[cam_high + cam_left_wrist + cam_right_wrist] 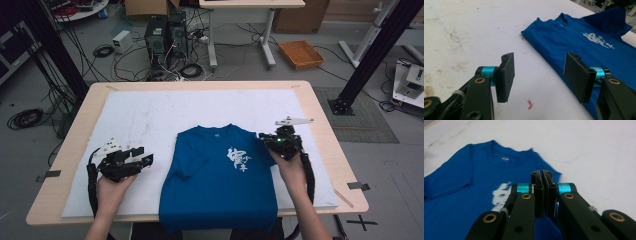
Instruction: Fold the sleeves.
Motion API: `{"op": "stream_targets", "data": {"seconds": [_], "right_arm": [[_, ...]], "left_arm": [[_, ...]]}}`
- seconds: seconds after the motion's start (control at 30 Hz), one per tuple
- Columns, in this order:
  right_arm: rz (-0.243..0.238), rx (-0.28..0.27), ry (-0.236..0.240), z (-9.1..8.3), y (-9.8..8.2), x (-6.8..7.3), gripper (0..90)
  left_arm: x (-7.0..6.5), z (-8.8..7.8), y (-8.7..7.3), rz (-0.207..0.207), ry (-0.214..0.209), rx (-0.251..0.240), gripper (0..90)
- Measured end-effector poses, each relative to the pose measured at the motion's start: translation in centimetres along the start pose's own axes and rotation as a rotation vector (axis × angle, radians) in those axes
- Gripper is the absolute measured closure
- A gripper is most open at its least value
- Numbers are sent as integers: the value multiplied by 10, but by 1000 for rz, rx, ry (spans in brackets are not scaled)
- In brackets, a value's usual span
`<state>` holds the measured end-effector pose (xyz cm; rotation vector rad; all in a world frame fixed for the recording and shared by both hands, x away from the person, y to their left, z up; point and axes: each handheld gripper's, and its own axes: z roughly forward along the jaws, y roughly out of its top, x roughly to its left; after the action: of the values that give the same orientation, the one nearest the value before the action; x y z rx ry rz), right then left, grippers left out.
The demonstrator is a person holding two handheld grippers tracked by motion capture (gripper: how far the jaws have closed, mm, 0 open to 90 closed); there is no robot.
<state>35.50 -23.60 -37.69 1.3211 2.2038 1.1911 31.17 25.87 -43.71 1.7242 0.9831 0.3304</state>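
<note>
Cables, computer cases and an orange mesh tray [301, 54] are seen on the grey floor beyond a pale wooden table [320, 115], which is covered by a white padded sheet [150, 115]. On that sheet a blue short-sleeved T-shirt with a white printed mark on the chest [220, 175] is laid flat, front side up, at the near middle of the table. Its long axis is run from the near edge toward the far side: the collar is pointed away from the person and the hem is draped over the near edge. One sleeve is seen folded in over the body on the left. The left gripper [144, 156] is held over the bare sheet just left of the shirt, its jaws spread wide with nothing between them. The right gripper [263, 137] is held at the shirt's right shoulder, its jaws pressed together; whether cloth is pinched there cannot be told.
</note>
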Motion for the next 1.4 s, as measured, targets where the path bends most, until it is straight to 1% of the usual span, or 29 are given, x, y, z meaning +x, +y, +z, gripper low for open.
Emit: {"op": "stream_targets", "data": {"seconds": [0.1, 0.13, 0.17, 0.2, 0.23, 0.27, 0.3, 0.37, 0.43, 0.47, 0.5, 0.57, 0.6, 0.63, 0.67, 0.7, 0.73, 0.8, 0.87, 0.9, 0.93, 0.97, 1.07, 1.1, 1.17, 1.2, 1.27, 1.33, 1.4], "right_arm": [[-29, 28, 4, 16, 3, 22, 888], [-29, 28, 4, 16, 3, 22, 888], [-54, 40, -4, 27, 4, 37, 888], [-54, 40, -4, 27, 4, 37, 888], [-74, 55, -9, 37, 6, 49, 888], [-74, 55, -9, 37, 6, 49, 888], [-104, 51, -14, 46, 9, 60, 887], [-116, 56, -13, 50, 10, 63, 879], [-118, 60, -6, 57, 12, 67, 830], [-115, 63, 5, 59, 12, 66, 717], [-115, 63, 5, 59, 12, 66, 717], [-116, 47, 26, 54, 11, 61, 677], [-104, 21, 34, 47, 9, 54, 627], [-104, 21, 34, 47, 9, 54, 627], [-94, -2, 51, 37, 7, 45, 609], [-94, -2, 51, 37, 7, 45, 609], [-87, -18, 46, 32, 5, 39, 567], [-64, -52, 59, 22, 3, 27, 513], [-40, -80, 55, 11, 0, 16, 447], [-45, -112, 43, 0, -3, 6, 422], [-41, -125, 32, -5, -4, 2, 396], [-41, -125, 32, -5, -4, 2, 396], [-32, -154, 20, -16, -9, -11, 372], [-30, -173, 6, -21, -13, -18, 357], [-27, -172, 4, -22, -13, -20, 349], [-18, -169, 4, -24, -14, -24, 336], [-16, -179, -5, -28, -14, -29, 328], [-16, -184, -9, -30, -14, -30, 322], [-9, -183, -8, -31, -14, -33, 316]], "left_arm": [[-4, 3, 1, 6, -14, 6, 420], [-5, 3, 1, 6, -18, 7, 420], [-6, 4, 1, 5, -20, 9, 420], [-6, 5, 2, 12, -21, 11, 420], [-7, 6, 2, 11, -25, 13, 420], [-8, 7, 2, 8, -29, 11, 420], [-8, 7, 2, 10, -30, 12, 420], [-9, 9, 2, 6, -39, 11, 420], [-10, 10, 2, 3, -45, 9, 420], [-11, 10, 2, 9, -45, 10, 418], [-11, 10, 2, 9, -45, 10, 417], [-12, 11, 3, 13, -47, 6, 416], [-12, 11, 3, 17, -46, 9, 410], [-13, 12, 4, 13, -46, 8, 410], [-14, 13, 4, 13, -45, 7, 403], [-15, 13, 5, 16, -43, 12, 403], [-16, 15, 6, 13, -46, 12, 396], [-19, 17, 10, 28, -46, 22, 393], [-23, 18, 15, 57, -42, 35, 393], [-25, 19, 19, 68, -38, 36, 393], [-26, 21, 22, 79, -36, 40, 393], [-28, 23, 26, 86, -36, 41, 393], [-33, 29, 39, 92, -32, 47, 393], [-34, 31, 42, 90, -32, 40, 393], [-38, 35, 48, 101, -23, 28, 393], [-40, 37, 48, 109, -19, 13, 393], [-41, 39, 48, 124, -23, 25, 391], [-41, 41, 44, 134, -14, 25, 386], [-38, 41, 40, 132, -8, 28, 385]]}}
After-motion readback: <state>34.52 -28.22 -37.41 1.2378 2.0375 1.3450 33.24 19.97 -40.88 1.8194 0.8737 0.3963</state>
